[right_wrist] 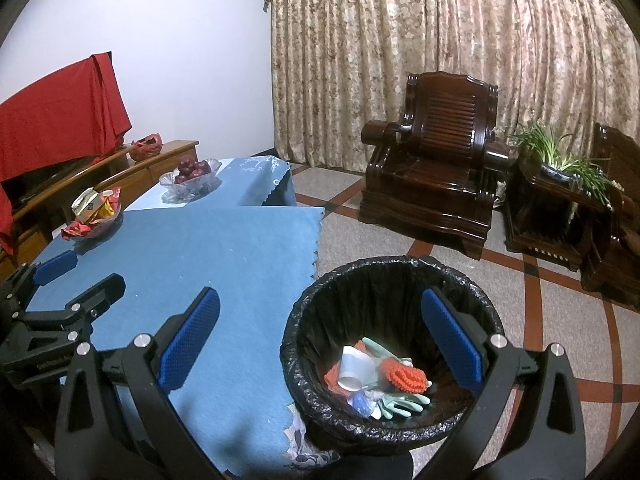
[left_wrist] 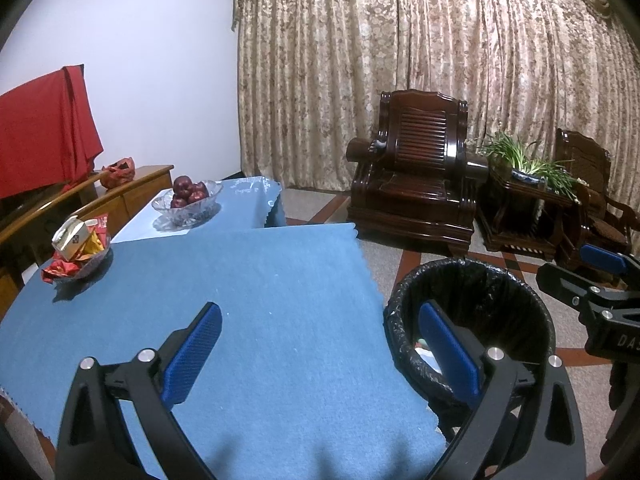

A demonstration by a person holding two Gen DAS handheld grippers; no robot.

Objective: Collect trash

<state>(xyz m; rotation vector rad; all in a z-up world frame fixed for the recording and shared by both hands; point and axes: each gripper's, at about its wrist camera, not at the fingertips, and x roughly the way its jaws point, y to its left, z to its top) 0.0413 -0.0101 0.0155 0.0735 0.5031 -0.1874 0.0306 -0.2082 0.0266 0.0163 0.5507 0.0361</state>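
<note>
A: While scanned from largest to smallest: blue-clothed table [right_wrist: 224,264], bare near the edge; lined bin [right_wrist: 400,276] just beside it, placed for easy drops.

B: Noted inside: trash [right_wrist: 376,376], 1 heap. Left gripper [left_wrist: 320,344] and right gripper [right_wrist: 320,340] spread wide, empty.

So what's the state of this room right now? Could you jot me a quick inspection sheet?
Surface: blue tablecloth, bare in the middle.
Job's things: black-lined bin beside the table, holding a white cup, gloves and an orange scrubber.
Clutter: dish of wrappers; glass bowl of red fruit.
Grippers: left claw open, empty; right claw open, empty, partly over the bin.
Cables: nothing seen.
Surroundings: wooden armchair, potted plant, patterned curtains, red cloth.
</note>
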